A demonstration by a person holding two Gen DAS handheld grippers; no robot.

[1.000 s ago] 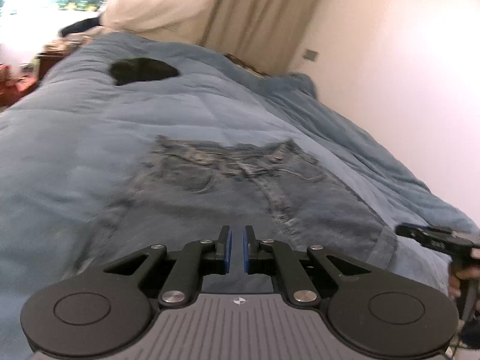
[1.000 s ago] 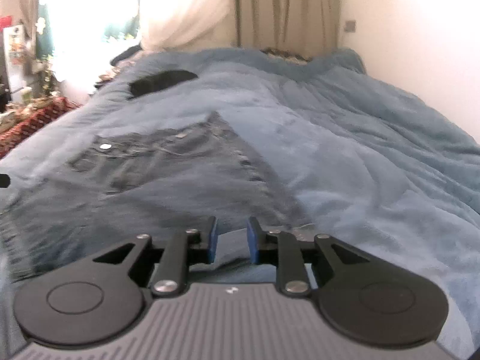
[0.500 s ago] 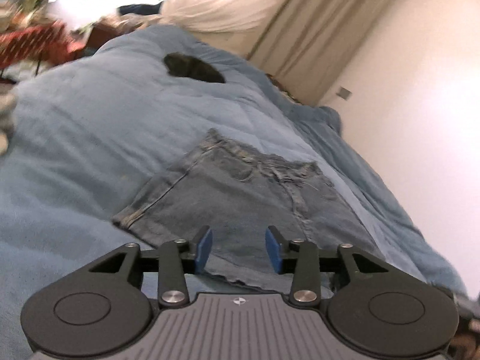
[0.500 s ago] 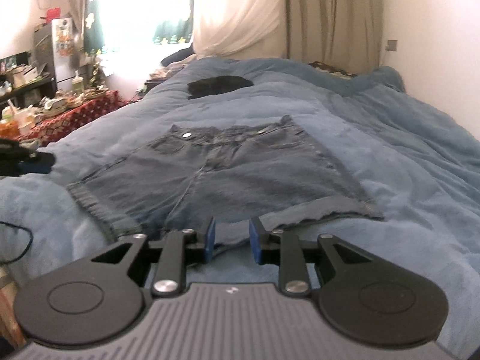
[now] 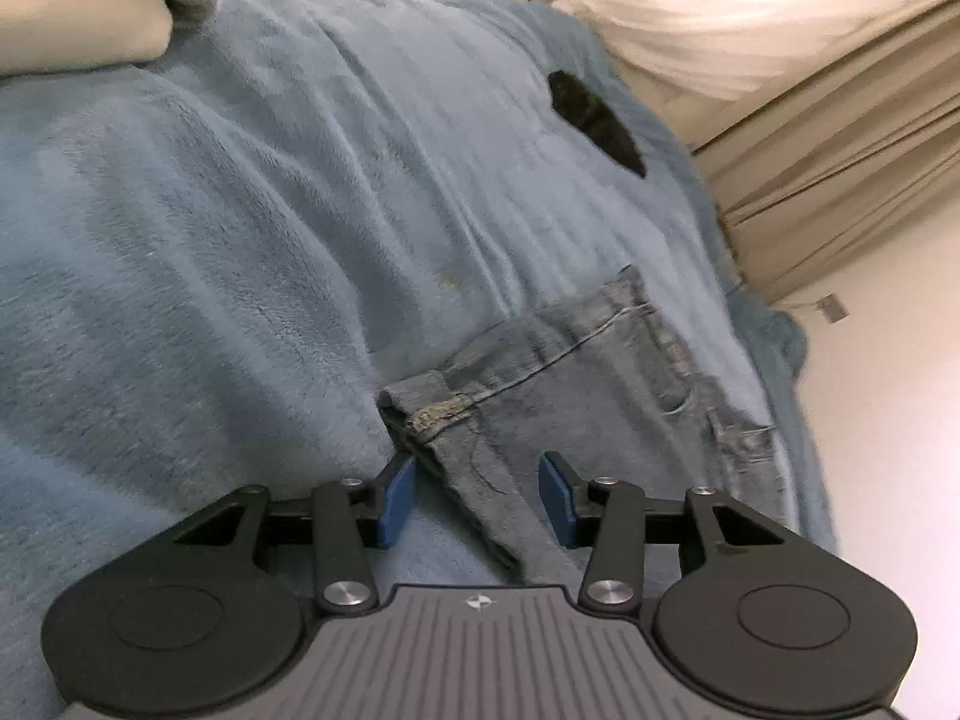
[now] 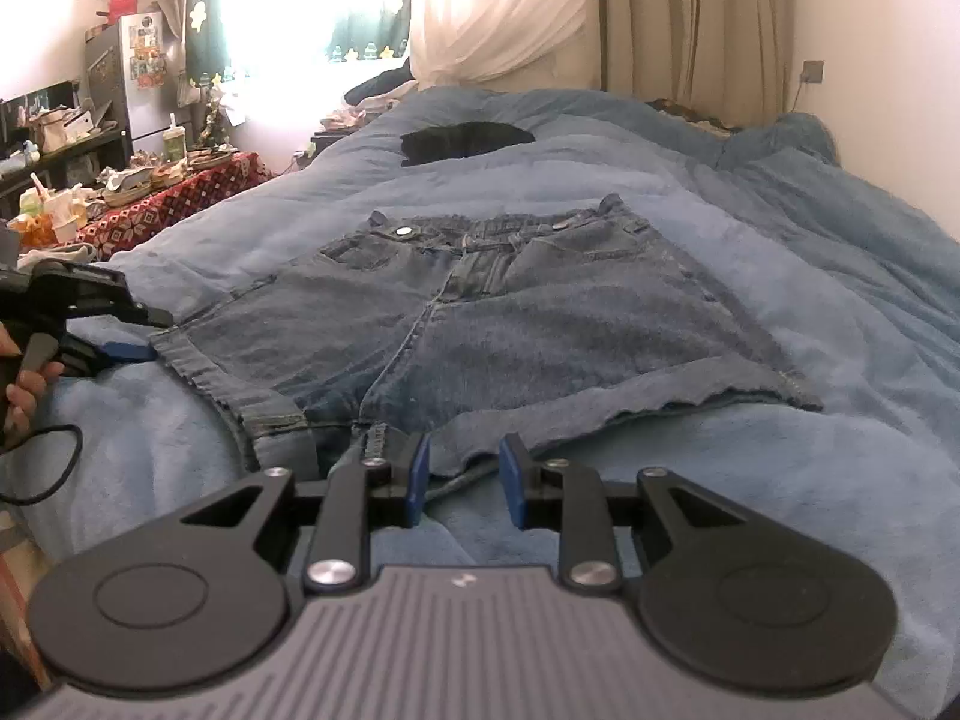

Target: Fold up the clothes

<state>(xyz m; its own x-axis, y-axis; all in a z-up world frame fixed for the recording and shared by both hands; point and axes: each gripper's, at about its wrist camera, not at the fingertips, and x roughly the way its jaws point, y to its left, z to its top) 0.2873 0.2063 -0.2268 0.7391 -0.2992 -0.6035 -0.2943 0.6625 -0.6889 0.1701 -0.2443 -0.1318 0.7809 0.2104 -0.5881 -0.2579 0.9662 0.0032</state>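
Denim shorts (image 6: 510,300) lie flat on the blue blanket (image 6: 810,240), waistband far, leg hems near. My right gripper (image 6: 462,480) is open just before the near hem at the crotch, empty. My left gripper (image 5: 477,501) is open with the left leg's hem corner (image 5: 432,414) lying between its blue pads, not clamped. It also shows in the right wrist view (image 6: 120,336) at the shorts' left hem, held by a hand.
A black garment (image 6: 465,141) lies farther up the bed. A cluttered side table with a red patterned cloth (image 6: 174,198) stands left of the bed. Curtains (image 6: 690,18) and a white wall are behind and right. Folded pale cloth (image 5: 90,6) lies at the left.
Both grippers pulled back toward the near hems and opened wider. The left gripper swung to the shorts' left hem corner, which now lies between its pads.
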